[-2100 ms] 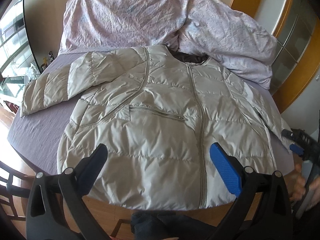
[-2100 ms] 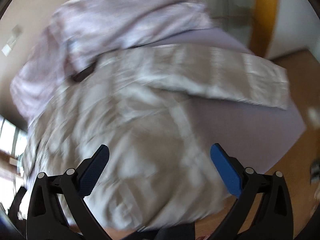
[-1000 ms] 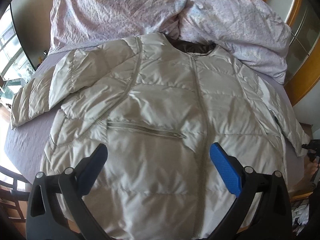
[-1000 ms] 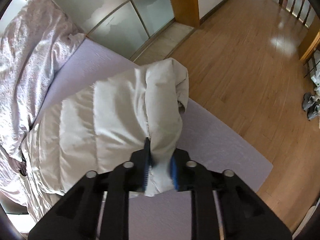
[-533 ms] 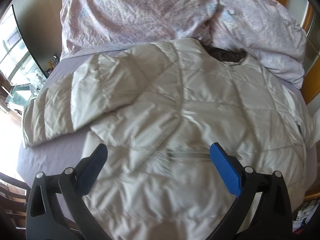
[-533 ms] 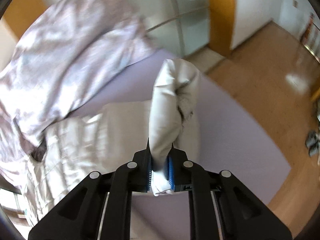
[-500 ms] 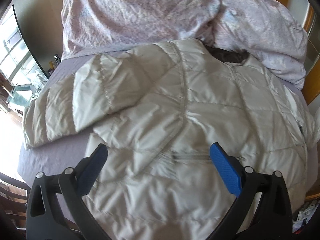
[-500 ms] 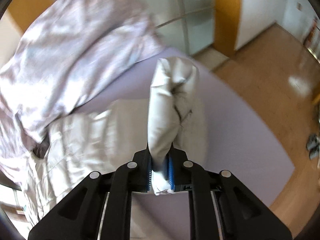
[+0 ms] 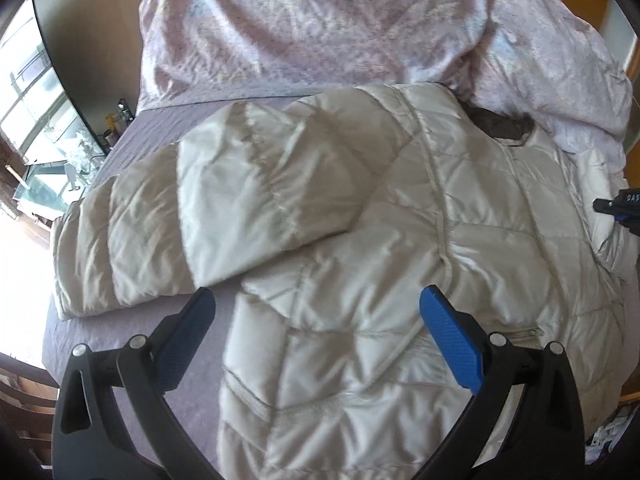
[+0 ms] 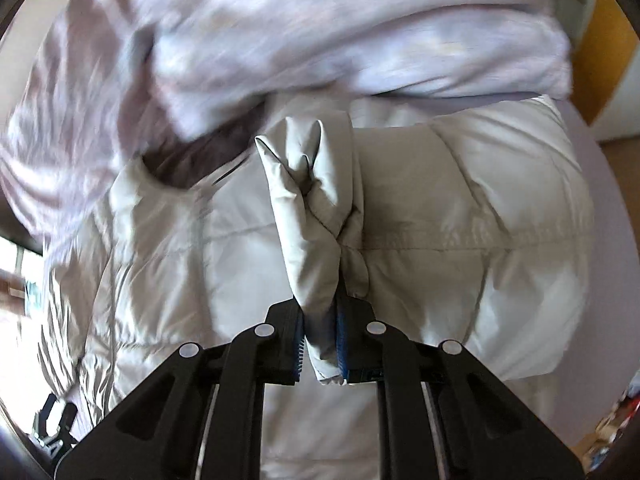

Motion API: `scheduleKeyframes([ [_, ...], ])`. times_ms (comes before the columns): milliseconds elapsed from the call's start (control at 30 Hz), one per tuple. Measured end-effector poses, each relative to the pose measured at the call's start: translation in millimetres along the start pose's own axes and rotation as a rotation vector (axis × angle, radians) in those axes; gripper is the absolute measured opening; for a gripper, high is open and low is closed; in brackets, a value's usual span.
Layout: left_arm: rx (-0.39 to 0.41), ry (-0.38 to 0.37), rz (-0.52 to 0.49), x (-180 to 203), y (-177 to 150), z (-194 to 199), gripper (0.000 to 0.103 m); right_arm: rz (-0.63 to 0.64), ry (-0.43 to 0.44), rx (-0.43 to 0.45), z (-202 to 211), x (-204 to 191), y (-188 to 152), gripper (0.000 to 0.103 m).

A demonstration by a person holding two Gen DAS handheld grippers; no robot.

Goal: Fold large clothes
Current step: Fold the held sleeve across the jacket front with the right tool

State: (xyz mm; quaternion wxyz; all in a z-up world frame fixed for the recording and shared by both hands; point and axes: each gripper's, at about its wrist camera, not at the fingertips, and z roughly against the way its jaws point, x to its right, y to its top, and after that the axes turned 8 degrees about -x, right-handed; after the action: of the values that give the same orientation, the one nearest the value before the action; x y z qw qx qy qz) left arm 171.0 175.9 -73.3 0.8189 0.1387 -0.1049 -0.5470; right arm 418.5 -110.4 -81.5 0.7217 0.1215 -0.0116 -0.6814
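A pale grey quilted down jacket lies front up on a purple bed sheet. Its left sleeve lies spread out to the left. My left gripper is open and empty, hovering over the jacket's lower left side near the sleeve. My right gripper is shut on the cuff of the right sleeve and holds it lifted over the jacket's body. The right gripper also shows at the right edge of the left wrist view.
A crumpled lilac duvet is piled at the head of the bed, touching the jacket's dark collar. A window and small items are at the left. A wooden door frame stands at the right.
My right gripper has carried the sleeve cuff in from the bed's right side over the jacket's body. My left gripper has shifted left toward the spread sleeve.
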Motion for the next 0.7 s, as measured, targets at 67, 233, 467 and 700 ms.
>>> scheduleKeyframes([
  [67, -0.001, 0.0, 0.019, -12.7, 1.5, -1.9, 0.101, 0.037, -0.008, -0.015, -8.8, -17.3, -6.0, 0.014],
  [233, -0.006, -0.002, 0.047, -38.7, 5.1, -5.3, 0.101, 0.11, -0.013, -0.043, -22.7, -69.4, -15.6, 0.013],
  [467, 0.022, 0.01, 0.084, -73.2, 13.8, -6.8, 0.101, 0.152, -0.019, -0.055, -31.0, -115.1, -21.7, 0.014],
  [700, 0.016, 0.031, 0.128, -111.0, 27.4, -15.2, 0.101, 0.205, 0.032, -0.07, -24.8, -133.5, -26.6, 0.05],
])
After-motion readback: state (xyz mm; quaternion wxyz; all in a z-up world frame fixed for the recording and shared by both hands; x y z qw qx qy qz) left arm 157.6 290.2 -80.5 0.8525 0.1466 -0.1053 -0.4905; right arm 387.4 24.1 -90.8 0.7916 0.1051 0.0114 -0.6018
